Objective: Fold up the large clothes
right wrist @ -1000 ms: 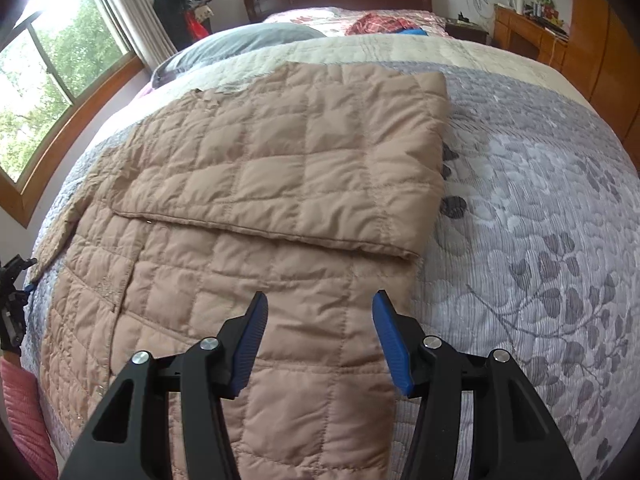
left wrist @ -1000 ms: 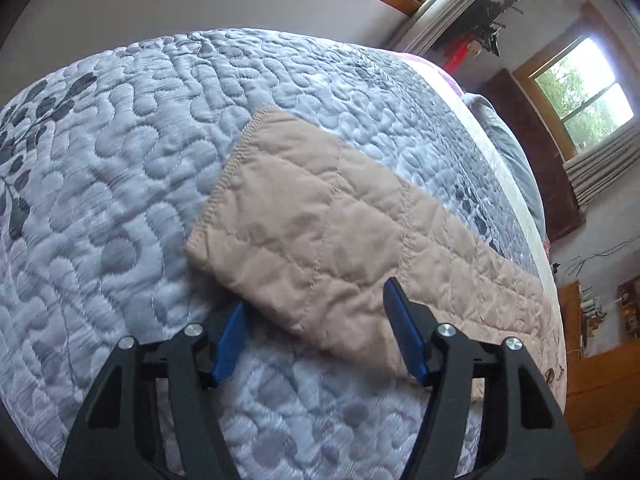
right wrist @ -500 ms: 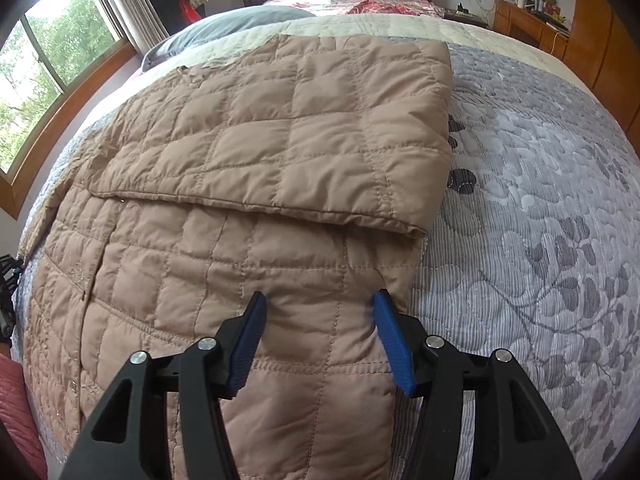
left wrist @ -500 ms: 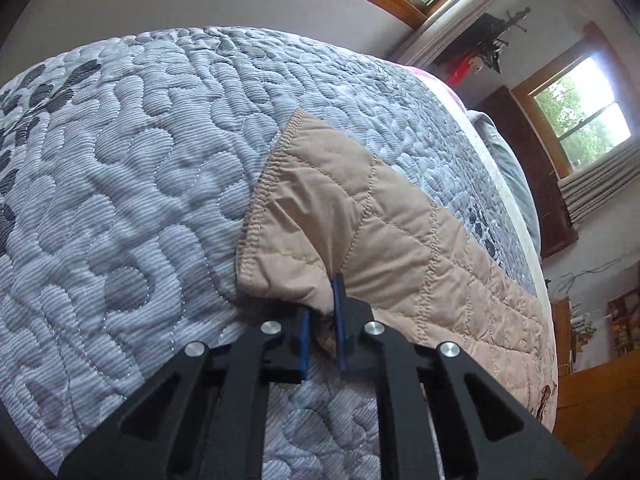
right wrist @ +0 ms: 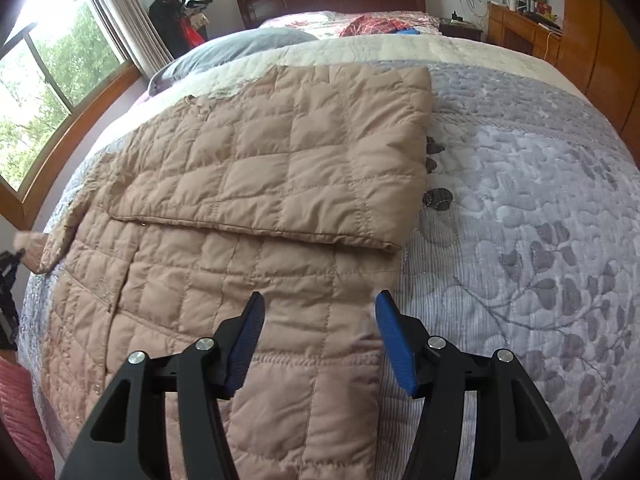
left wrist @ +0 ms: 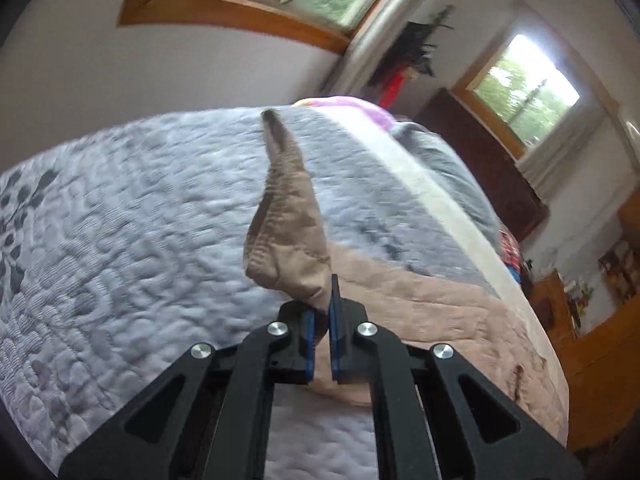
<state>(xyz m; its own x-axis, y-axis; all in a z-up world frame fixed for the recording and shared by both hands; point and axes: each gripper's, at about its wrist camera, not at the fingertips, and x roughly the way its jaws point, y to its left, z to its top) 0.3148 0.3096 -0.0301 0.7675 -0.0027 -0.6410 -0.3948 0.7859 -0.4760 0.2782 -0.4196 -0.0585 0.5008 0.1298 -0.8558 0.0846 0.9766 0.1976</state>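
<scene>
My left gripper (left wrist: pixel 320 312) is clamped on the jacket (right wrist: pixel 256 184) sleeve cuff (left wrist: pixel 286 240); my right gripper (right wrist: pixel 318 320) hovers agape over its hem; next, carry the sleeve across the jacket

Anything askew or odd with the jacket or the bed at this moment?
Nothing damaged or spilled. The tan quilted jacket lies on the grey quilt with one sleeve folded across it; the left gripper holds the other sleeve's cuff, bunched and lifted off the bed.

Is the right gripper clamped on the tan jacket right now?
No. In the right wrist view the right gripper has its blue fingers spread wide apart above the tan quilted jacket, pinching no fabric.
</scene>
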